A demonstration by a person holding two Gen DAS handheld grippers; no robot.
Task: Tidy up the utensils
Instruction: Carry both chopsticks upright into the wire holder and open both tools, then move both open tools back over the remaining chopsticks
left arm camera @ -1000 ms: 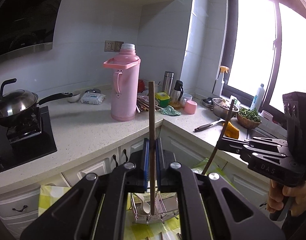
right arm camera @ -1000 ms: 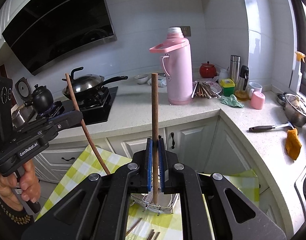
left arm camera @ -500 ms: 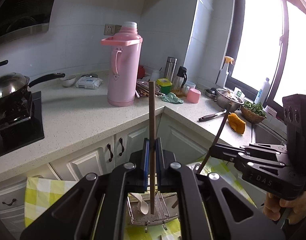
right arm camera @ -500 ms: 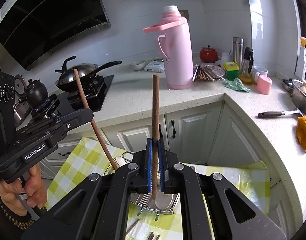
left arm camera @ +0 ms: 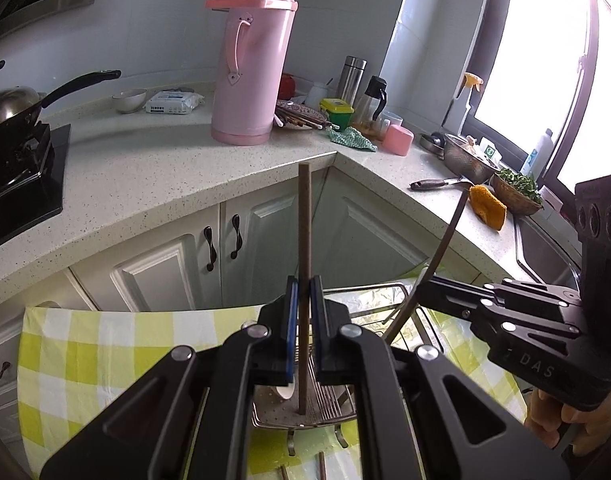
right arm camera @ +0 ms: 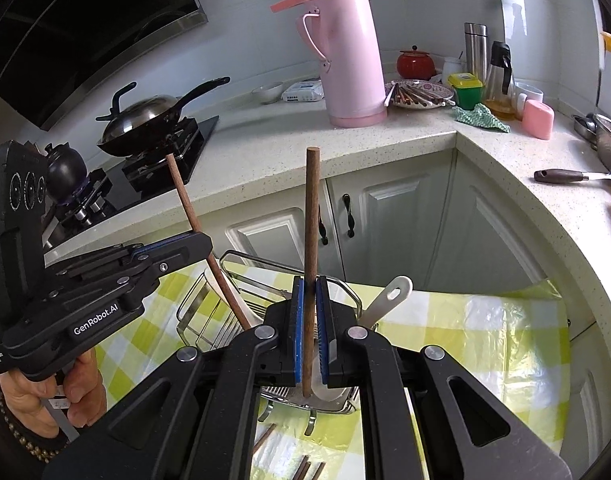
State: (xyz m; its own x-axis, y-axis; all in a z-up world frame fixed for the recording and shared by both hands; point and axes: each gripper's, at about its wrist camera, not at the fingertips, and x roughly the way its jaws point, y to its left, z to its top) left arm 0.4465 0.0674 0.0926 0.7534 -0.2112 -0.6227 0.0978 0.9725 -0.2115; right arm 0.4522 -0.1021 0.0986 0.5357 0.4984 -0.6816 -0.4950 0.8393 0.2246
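My left gripper (left arm camera: 304,304) is shut on a brown wooden chopstick (left arm camera: 304,240) that stands upright, its lower end over the perforated floor of a wire utensil rack (left arm camera: 305,416). My right gripper (right arm camera: 309,304) is shut on a second brown chopstick (right arm camera: 311,216), also upright, with its tip low in the same rack (right arm camera: 201,304). Each gripper shows in the other's view, the right gripper (left arm camera: 429,280) at the right and the left gripper (right arm camera: 203,242) at the left. White spoons (right arm camera: 385,300) lean in the rack. Loose chopsticks (right arm camera: 305,468) lie on the checked cloth in front.
The rack stands on a yellow-green checked cloth (left arm camera: 97,352) below an L-shaped counter (left arm camera: 165,168). On the counter are a pink thermos (left arm camera: 251,68), a plate of chopsticks (right arm camera: 417,94), a pink cup (left arm camera: 397,140) and a wok (right arm camera: 145,116) on the stove. White cabinet doors (right arm camera: 397,224) stand behind.
Both grippers have sunk toward the rack with their chopsticks still held. The counter has risen in both views and the rack and cloth now fill more of the lower part.
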